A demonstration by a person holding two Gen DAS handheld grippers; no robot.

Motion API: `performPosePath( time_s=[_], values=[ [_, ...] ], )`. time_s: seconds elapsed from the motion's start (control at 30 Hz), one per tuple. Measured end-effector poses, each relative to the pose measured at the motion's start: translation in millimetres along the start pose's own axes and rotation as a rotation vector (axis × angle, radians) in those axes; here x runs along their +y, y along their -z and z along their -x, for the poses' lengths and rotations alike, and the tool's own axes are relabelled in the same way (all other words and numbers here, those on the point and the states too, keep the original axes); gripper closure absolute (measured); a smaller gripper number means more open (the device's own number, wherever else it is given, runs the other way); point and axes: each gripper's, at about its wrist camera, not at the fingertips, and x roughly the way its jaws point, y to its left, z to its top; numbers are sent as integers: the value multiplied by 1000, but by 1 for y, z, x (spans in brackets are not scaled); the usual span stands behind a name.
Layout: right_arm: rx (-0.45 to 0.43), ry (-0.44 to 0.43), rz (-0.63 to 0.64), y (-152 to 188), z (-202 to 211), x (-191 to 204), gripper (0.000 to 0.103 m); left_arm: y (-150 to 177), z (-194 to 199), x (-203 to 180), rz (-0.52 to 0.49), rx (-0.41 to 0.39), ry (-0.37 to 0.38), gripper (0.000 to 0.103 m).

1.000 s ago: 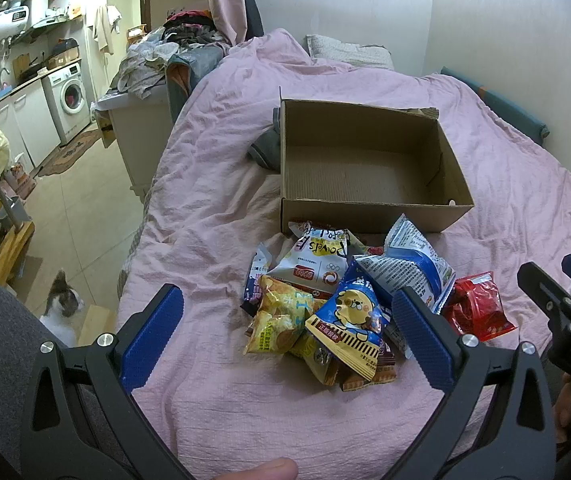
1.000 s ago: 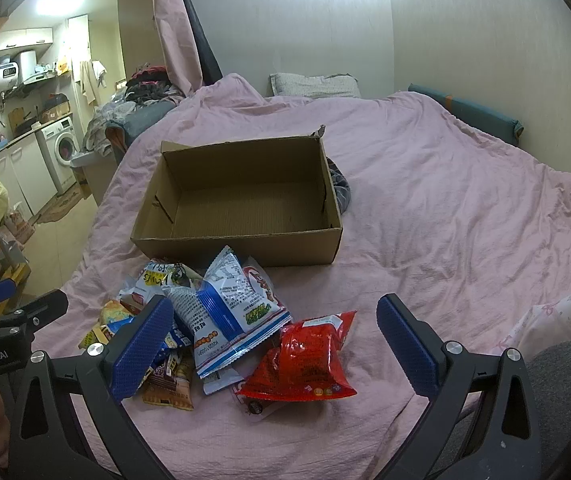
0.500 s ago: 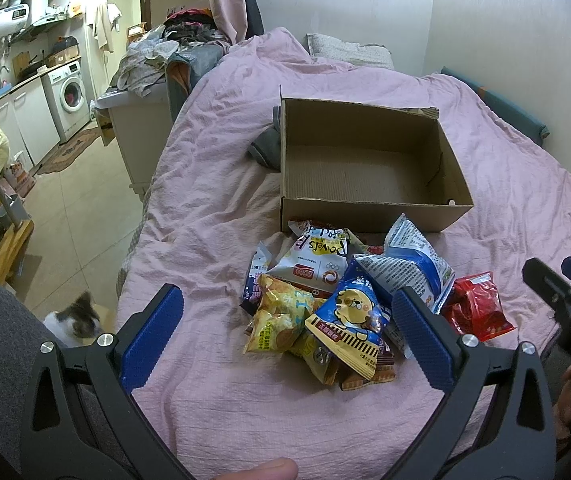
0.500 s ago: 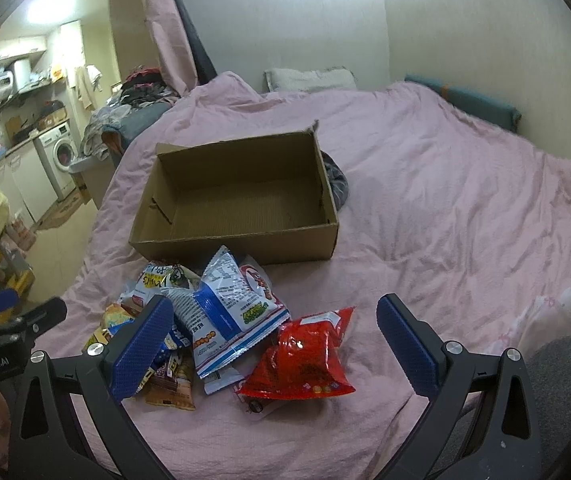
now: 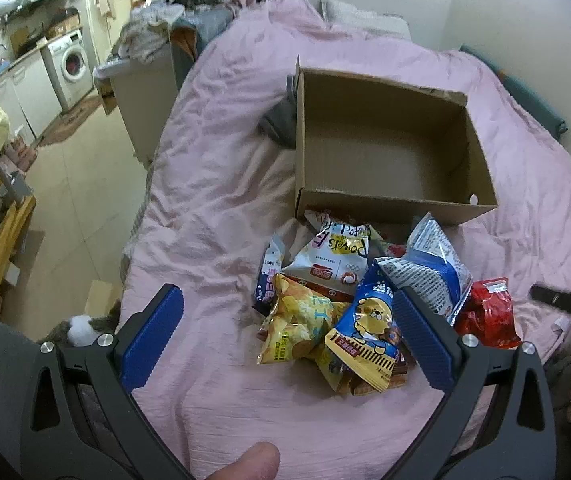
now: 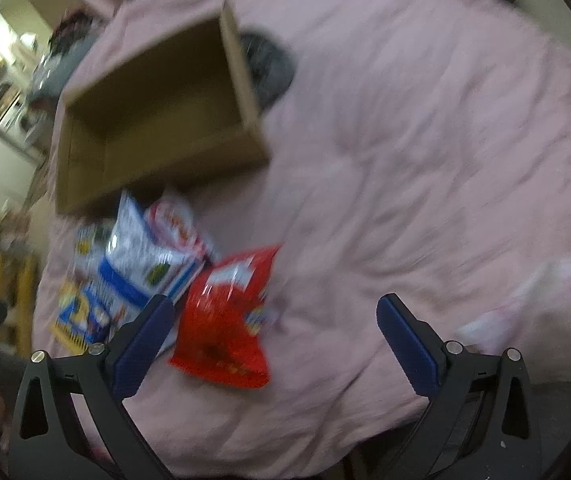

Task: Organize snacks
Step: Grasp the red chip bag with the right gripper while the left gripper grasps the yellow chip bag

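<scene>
An open cardboard box (image 5: 389, 152) sits empty on a bed covered with a wrinkled pink bedspread (image 5: 213, 184). Just in front of the box's near wall lies a loose pile of snack bags: a white bag with yellow lettering (image 5: 335, 256) nearest the box, a yellow bag (image 5: 299, 326) below it, a blue bag with a cartoon bear (image 5: 369, 334) overlapping the yellow one, a white-and-blue bag (image 5: 429, 264) propped up to the right, and a red bag (image 5: 485, 316) at the right edge of the pile, lying flat on the bedspread.

The left hand-held gripper (image 5: 285, 338) hovers over the near side of the pile, its blue-padded jaws spread wide and holding nothing. The right hand-held gripper (image 6: 275, 344) is also spread wide and empty, with the red bag (image 6: 225, 320) lying just inside its left finger; this view is tilted and blurred. A dark grey cloth (image 5: 279, 122) lies against the box's far left corner. A washing machine (image 5: 71, 66) stands in the room beyond the bed.
</scene>
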Motion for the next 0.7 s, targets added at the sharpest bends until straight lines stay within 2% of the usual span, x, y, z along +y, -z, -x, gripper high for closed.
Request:
performPosePath(
  time_s=[0.03,0.13,0.27,0.37,0.53,0.7],
  values=[
    [42,-30,11,2,-10,3,9,-3,-4,0,2,19,-2,0],
    [110,-44,44,5,-31,10,19,-14,-17,4,21,80,-2,0],
    [159,-55,61,4,-50,22,22,-34,-34,16,60,157,-12,0],
    [163,-51,81,-1,-60,30,26,-47,-45,23,59,199,-23,0],
    [158,-50,103,1,-65,36,49,-50,-77,35,75,305,-12,0],
    [102,-72,64,-3,-49,25,53,-43,-113,40,113,424,5,8]
  ],
)
